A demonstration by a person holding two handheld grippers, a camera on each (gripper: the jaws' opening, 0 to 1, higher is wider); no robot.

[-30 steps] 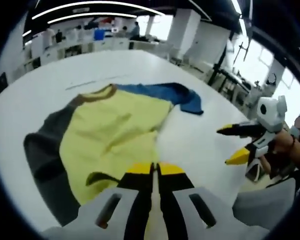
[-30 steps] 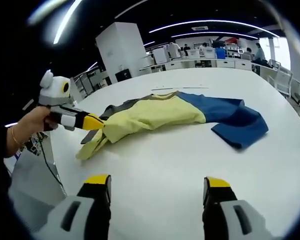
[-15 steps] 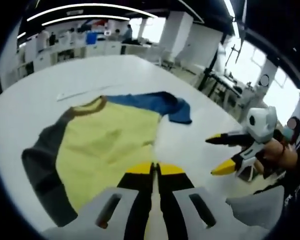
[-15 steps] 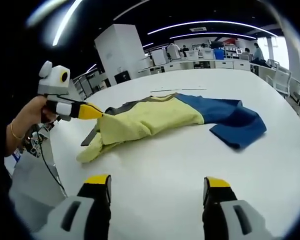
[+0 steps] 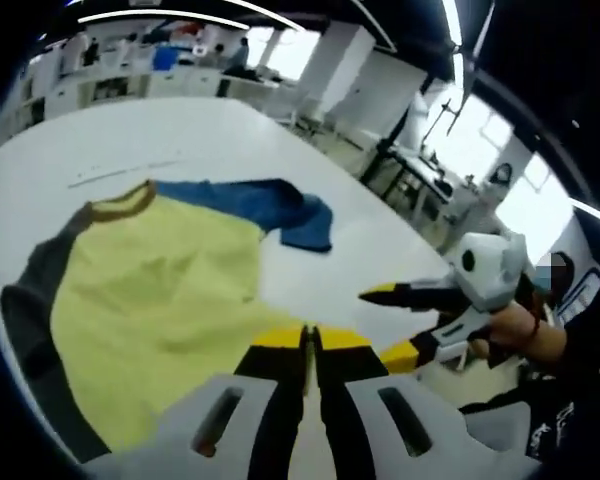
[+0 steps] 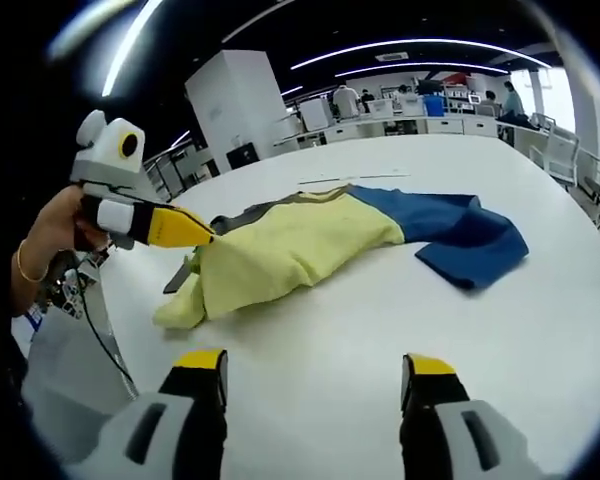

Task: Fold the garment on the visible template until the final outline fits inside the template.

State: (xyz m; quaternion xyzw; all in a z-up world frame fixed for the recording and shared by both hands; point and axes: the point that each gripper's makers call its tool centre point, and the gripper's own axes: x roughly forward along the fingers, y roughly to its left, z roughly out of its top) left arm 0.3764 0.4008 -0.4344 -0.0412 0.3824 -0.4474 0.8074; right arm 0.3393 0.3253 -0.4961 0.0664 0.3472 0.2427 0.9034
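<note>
The garment (image 6: 300, 245) is a shirt with a yellow body, a blue sleeve (image 6: 460, 235), a dark grey sleeve (image 6: 230, 215) and a brown collar (image 5: 120, 200), spread on the white table (image 6: 380, 320). In the right gripper view my left gripper (image 6: 202, 237) comes in from the left, shut on the yellow hem and holding that edge just off the table. Its own view has the jaws (image 5: 308, 338) pressed together over yellow cloth (image 5: 150, 300). My right gripper (image 6: 315, 365) is open above bare table short of the shirt, and appears open beside the shirt too (image 5: 405, 322).
A thin pale line (image 5: 110, 175) lies on the table beyond the collar. The table edge (image 6: 105, 330) runs close under the held hem. Desks, a white pillar (image 6: 235, 105) and people stand far behind. A hand with a bracelet (image 6: 40, 260) holds the left gripper.
The left gripper has drawn the yellow hem a little further up and toward the shirt's middle. The right gripper has stayed open in front of the shirt.
</note>
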